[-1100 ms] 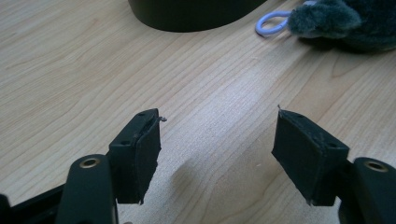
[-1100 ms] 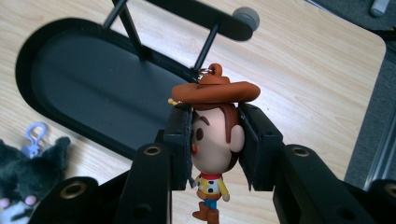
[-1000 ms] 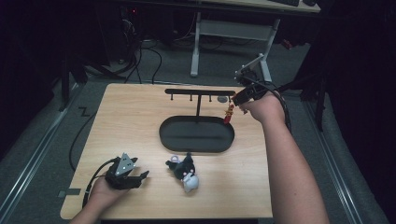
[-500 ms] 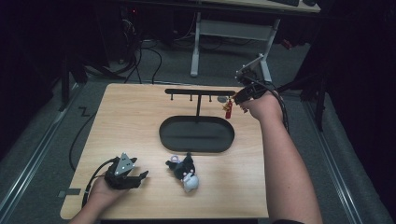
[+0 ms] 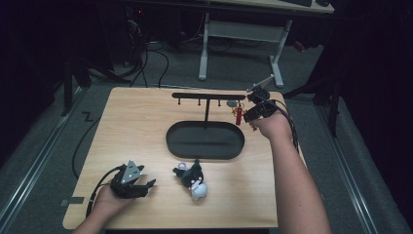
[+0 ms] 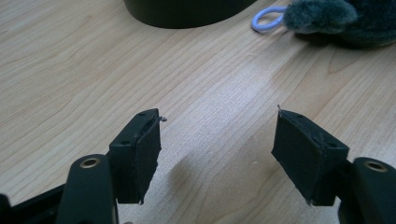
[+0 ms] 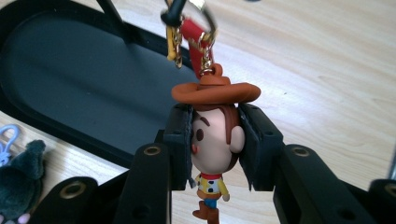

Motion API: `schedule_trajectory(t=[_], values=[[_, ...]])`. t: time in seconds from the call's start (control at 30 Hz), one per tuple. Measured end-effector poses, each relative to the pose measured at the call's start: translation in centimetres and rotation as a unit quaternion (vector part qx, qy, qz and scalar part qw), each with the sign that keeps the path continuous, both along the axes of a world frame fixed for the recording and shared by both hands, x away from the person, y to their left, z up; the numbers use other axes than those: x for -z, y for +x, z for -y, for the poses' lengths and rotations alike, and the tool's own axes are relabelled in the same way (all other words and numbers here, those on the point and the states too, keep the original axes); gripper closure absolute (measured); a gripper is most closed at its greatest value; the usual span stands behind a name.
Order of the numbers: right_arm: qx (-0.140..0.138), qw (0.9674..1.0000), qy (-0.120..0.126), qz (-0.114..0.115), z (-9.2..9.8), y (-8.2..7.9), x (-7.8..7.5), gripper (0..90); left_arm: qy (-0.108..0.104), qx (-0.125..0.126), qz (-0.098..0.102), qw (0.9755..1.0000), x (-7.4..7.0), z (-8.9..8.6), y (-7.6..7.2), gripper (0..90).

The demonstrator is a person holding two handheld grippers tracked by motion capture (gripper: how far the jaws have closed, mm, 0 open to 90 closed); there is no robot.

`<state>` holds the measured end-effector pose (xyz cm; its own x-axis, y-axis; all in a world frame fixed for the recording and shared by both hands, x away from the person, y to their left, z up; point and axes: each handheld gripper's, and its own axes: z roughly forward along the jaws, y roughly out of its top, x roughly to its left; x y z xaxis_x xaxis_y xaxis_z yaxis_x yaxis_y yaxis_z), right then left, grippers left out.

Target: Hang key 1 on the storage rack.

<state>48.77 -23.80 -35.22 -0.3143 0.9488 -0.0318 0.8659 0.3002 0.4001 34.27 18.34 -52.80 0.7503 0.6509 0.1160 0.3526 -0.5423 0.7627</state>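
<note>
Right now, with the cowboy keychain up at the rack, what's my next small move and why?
Probably open the right gripper: it clamps the cowboy keychain by the head, and its clasp looks already looped over a rack peg, though the top is cropped, so check that it hangs.

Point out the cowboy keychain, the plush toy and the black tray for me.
Cowboy keychain (image 7: 212,135): right gripper view, on the figure's face.
Plush toy (image 5: 191,174): high view, on its dark body.
Black tray (image 5: 171,146): high view, on its left rim.
</note>
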Motion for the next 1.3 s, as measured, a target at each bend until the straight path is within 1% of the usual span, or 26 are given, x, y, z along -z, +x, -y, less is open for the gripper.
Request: schedule_trajectory(t=[0.03, 0.07, 0.1, 0.13, 0.17, 0.23, 0.3, 0.33, 0.37, 0.4, 0.43, 0.5, 0.6, 0.67, 0.8, 0.97, 1.03, 1.07, 1.17, 1.2, 1.27, 1.3], values=[[0.001, 1.0000, 0.000, -0.002, -0.1, 0.0, 0.3, 67.0, 0.003, 0.002, -0.003, 1.0000, 0.0, 0.0, 0.0, 32.3], [0.001, 1.0000, 0.002, -0.003, -0.2, 0.1, 0.7, 66.9, 0.002, 0.001, -0.001, 1.0000, 0.1, 0.1, 0.0, 32.3], [0.001, 1.0000, 0.002, -0.003, -0.2, 0.1, 0.7, 66.9, 0.002, 0.001, -0.001, 1.0000, 0.1, 0.1, 0.0, 32.3], [0.001, 1.0000, 0.003, -0.004, -0.3, 0.3, 1.4, 66.7, 0.003, 0.002, -0.001, 1.0000, 0.1, 0.1, 0.0, 32.3], [0.001, 1.0000, 0.007, 0.000, -0.4, 0.4, 1.7, 66.6, 0.003, 0.002, -0.001, 1.0000, 0.1, 0.1, 0.0, 32.3], [-0.001, 1.0000, 0.009, -0.003, -0.5, 0.6, 2.2, 66.5, 0.004, 0.002, -0.001, 1.0000, 0.1, 0.0, 0.0, 32.3], [-0.002, 1.0000, 0.006, -0.002, -0.7, 0.8, 2.6, 66.3, 0.004, 0.002, -0.004, 1.0000, 0.0, 0.0, 0.0, 32.3], [-0.001, 1.0000, 0.009, -0.002, -0.8, 0.9, 2.8, 66.0, 0.002, 0.001, -0.002, 1.0000, 0.1, 0.0, 0.0, 32.3], [-0.001, 0.9999, 0.011, -0.001, -0.8, 1.0, 3.0, 64.6, 0.002, 0.001, -0.003, 1.0000, 0.1, -0.1, 0.0, 32.3], [0.002, 0.9999, 0.012, -0.007, -0.9, 1.1, 3.1, 60.4, 0.002, 0.002, -0.004, 1.0000, 0.0, -0.1, 0.0, 32.3], [0.000, 0.9999, 0.016, -0.006, -0.9, 1.2, 3.4, 56.0, 0.002, 0.002, -0.005, 1.0000, 0.1, -0.1, 0.0, 32.3], [0.008, 0.9998, 0.017, -0.011, -1.1, 1.3, 3.5, 52.0, 0.003, 0.003, -0.005, 1.0000, 0.1, -0.1, 0.0, 32.3], [0.009, 0.9998, 0.016, -0.005, -1.2, 1.0, 3.3, 46.5, 0.000, 0.005, -0.003, 1.0000, 0.0, 0.0, 0.0, 32.3], [0.012, 0.9997, 0.019, 0.004, -1.1, 0.6, 3.2, 44.2, -0.002, 0.005, -0.006, 1.0000, 0.0, 0.0, 0.0, 32.3], [0.016, 0.9996, 0.022, 0.011, -0.7, -0.8, 3.0, 43.0, -0.005, 0.007, -0.006, 0.9999, -0.1, 0.2, 0.0, 32.4], [0.011, 0.9992, 0.022, 0.031, -0.3, -3.5, 3.9, 41.3, -0.006, 0.012, -0.007, 0.9999, -0.2, 0.6, -0.1, 32.9], [0.010, 0.9990, 0.022, 0.038, -0.1, -4.7, 4.5, 41.2, -0.007, 0.014, -0.007, 0.9999, -0.2, 0.9, -0.1, 33.5], [0.007, 0.9987, 0.021, 0.046, 0.0, -5.4, 4.9, 41.2, -0.006, 0.015, -0.009, 0.9998, -0.3, 0.9, -0.2, 33.7], [0.005, 0.9978, 0.032, 0.058, 0.4, -7.3, 6.2, 40.8, -0.007, 0.018, -0.010, 0.9998, -0.3, 1.2, -0.3, 34.7], [0.005, 0.9974, 0.031, 0.064, 0.6, -7.9, 6.7, 40.5, -0.007, 0.019, -0.012, 0.9997, -0.3, 1.3, -0.3, 35.0], [0.005, 0.9961, 0.023, 0.085, 1.1, -9.2, 7.7, 40.2, -0.009, 0.020, -0.014, 0.9997, -0.3, 1.4, -0.4, 35.8], [0.005, 0.9951, 0.025, 0.096, 1.4, -9.9, 8.2, 40.2, -0.011, 0.020, -0.016, 0.9996, -0.3, 1.5, -0.4, 36.5]])
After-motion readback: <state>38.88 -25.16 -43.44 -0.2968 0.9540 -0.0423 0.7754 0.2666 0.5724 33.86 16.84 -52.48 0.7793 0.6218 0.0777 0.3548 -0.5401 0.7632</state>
